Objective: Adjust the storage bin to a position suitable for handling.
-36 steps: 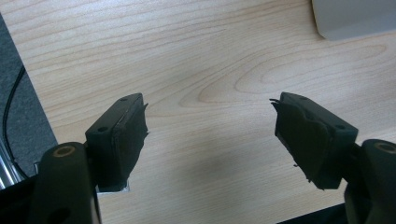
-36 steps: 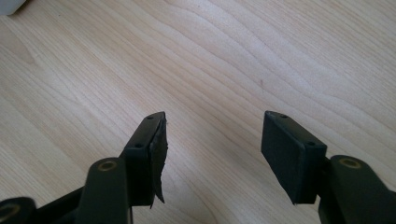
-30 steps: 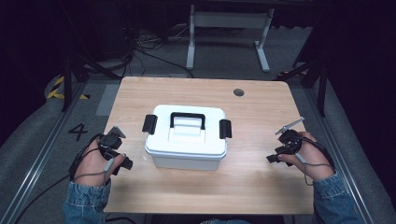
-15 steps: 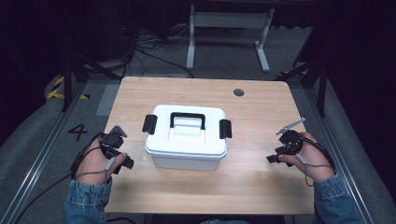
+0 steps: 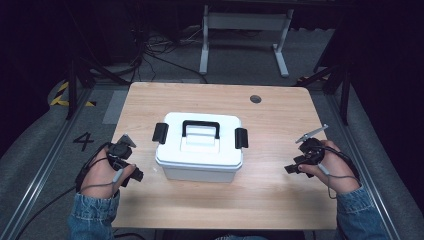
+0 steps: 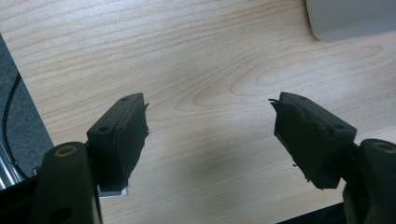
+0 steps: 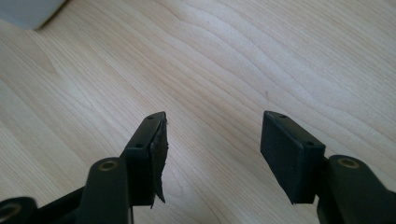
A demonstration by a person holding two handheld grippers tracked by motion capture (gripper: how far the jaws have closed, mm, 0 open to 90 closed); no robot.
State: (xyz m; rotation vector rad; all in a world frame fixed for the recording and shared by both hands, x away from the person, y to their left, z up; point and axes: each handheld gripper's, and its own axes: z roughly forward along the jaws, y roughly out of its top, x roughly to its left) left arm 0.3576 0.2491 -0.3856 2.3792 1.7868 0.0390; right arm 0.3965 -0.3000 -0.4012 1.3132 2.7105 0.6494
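White lidded box (image 5: pixel 199 147) with black handle and side latches sits mid-bench (image 5: pixel 280 200), lid on. Left hand-held gripper (image 5: pixel 129 169) and right hand-held gripper (image 5: pixel 294 167) rest on either side, well apart from it, jaws spread wide, holding nothing

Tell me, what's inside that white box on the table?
That cannot be seen. The white box has its lid on, with a black handle on top and a black latch at each end, so whatever it holds, if anything, is covered.
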